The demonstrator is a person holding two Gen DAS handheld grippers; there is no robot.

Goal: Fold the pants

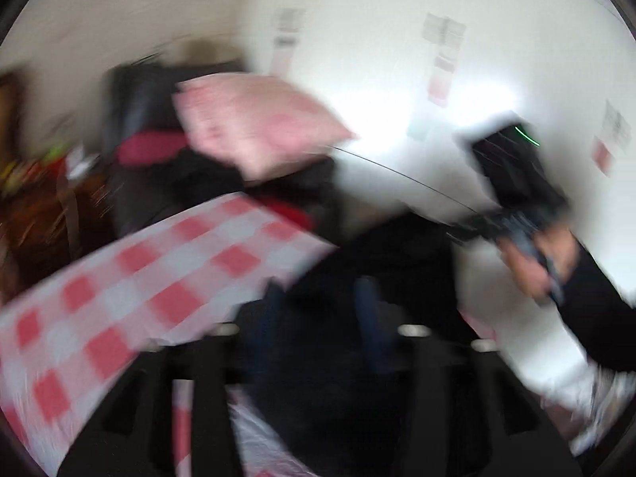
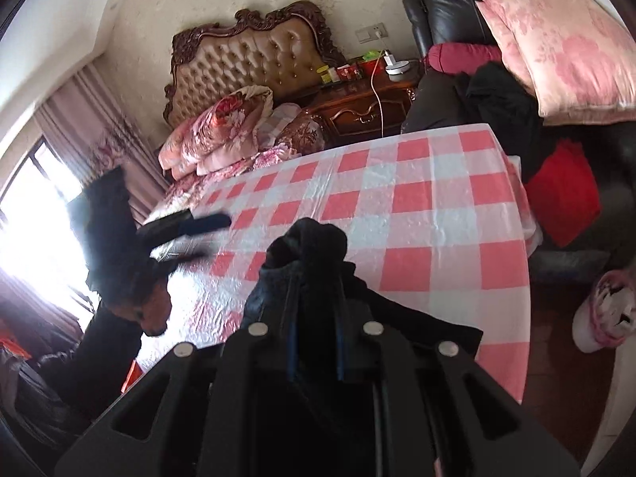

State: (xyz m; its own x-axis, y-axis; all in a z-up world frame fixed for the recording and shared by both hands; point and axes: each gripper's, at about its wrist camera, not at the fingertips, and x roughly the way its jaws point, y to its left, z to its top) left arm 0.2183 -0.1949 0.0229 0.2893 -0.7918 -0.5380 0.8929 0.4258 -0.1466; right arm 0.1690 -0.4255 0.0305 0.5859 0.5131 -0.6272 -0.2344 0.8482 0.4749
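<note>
The pants point(image 2: 306, 266) are dark, almost black. In the right wrist view my right gripper point(image 2: 314, 318) is shut on a bunched part of the pants and holds it above the red-and-white checked table point(image 2: 417, 206). My left gripper point(image 2: 198, 234) shows at the left of that view, over the table's left side, fingers apart with nothing between them. The left wrist view is heavily blurred; dark cloth point(image 1: 349, 318) lies in front of its fingers, and the right hand with its gripper point(image 1: 528, 234) shows at the right.
A black leather armchair point(image 2: 449, 4) with a pink pillow point(image 2: 564, 43), dark clothes and a red cushion point(image 2: 564, 190) stands past the table's far right. A bed with floral quilts point(image 2: 226, 135) and a wooden nightstand point(image 2: 365, 107) lie behind. A bright window is at left.
</note>
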